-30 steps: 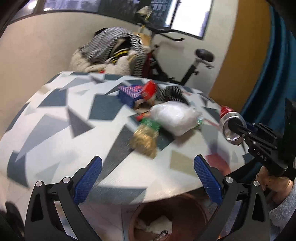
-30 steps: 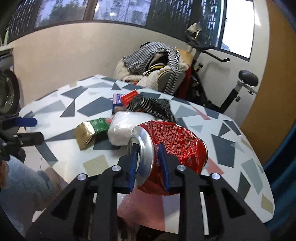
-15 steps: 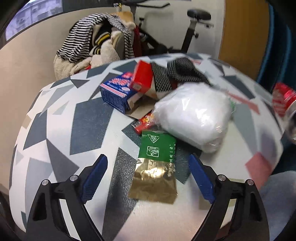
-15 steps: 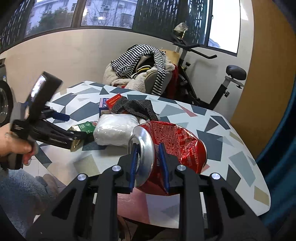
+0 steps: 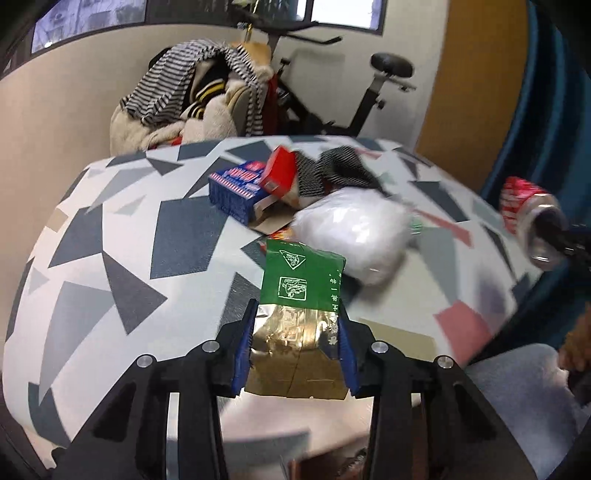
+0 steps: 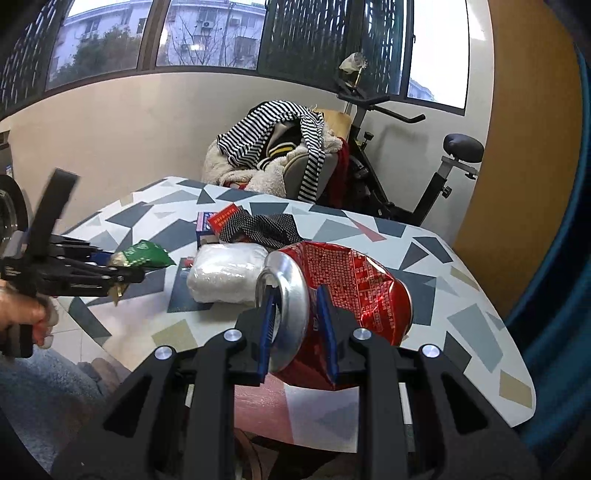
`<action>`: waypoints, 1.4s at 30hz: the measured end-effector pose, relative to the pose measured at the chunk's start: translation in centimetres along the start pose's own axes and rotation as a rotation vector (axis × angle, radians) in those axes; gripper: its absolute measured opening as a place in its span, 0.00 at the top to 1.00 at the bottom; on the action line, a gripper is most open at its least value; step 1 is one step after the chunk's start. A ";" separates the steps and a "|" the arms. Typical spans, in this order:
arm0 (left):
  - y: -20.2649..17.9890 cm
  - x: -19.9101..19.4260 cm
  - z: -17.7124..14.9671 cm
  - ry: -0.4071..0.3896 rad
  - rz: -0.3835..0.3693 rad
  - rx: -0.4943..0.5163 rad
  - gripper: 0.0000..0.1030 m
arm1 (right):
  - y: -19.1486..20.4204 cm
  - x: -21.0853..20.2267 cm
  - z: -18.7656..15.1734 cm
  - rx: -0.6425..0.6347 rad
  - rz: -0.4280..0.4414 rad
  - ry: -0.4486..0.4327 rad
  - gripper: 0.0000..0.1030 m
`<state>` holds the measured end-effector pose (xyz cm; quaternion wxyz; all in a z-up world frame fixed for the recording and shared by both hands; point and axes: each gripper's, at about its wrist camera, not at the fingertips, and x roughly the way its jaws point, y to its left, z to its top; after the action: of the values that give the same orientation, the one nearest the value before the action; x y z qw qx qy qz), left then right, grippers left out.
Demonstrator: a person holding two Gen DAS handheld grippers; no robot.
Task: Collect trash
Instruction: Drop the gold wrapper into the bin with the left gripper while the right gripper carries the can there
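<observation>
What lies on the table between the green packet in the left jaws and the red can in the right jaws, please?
A white plastic bag lies between the packet and the can, clearest in the right wrist view.

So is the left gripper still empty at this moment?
No, the left gripper is shut on the green and gold packet.

Both wrist views look forward, close over the shared table [image 5: 110,258].

Daylight admitted through the windows [image 6: 207,33], glare at their right end, fisheye bending at edges, motion blur along the counter [image 5: 476,302] edge
</observation>
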<state>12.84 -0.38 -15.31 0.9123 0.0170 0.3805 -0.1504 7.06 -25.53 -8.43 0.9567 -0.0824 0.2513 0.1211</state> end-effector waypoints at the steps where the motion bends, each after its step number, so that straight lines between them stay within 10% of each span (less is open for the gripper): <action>1: -0.5 -1.0 -0.3 -0.007 -0.011 0.005 0.63 | 0.0 -0.1 0.1 0.001 0.002 -0.003 0.75; 11: -5.0 -5.5 -5.0 0.021 -0.131 0.051 0.63 | 1.0 -3.2 -0.2 -0.004 0.030 -0.025 0.75; 29: -10.2 -0.3 -9.9 0.194 -0.277 0.142 0.61 | 0.5 -4.5 -1.3 0.002 0.013 -0.014 0.75; 42: -8.3 -4.6 -7.5 0.049 -0.171 0.085 0.12 | 0.7 -4.7 -2.5 0.016 0.006 0.015 0.75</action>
<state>2.21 -5.99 -16.77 0.8851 0.0267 0.3961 -0.2430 1.74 -26.26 -8.27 0.9551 -0.0750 0.2596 0.1216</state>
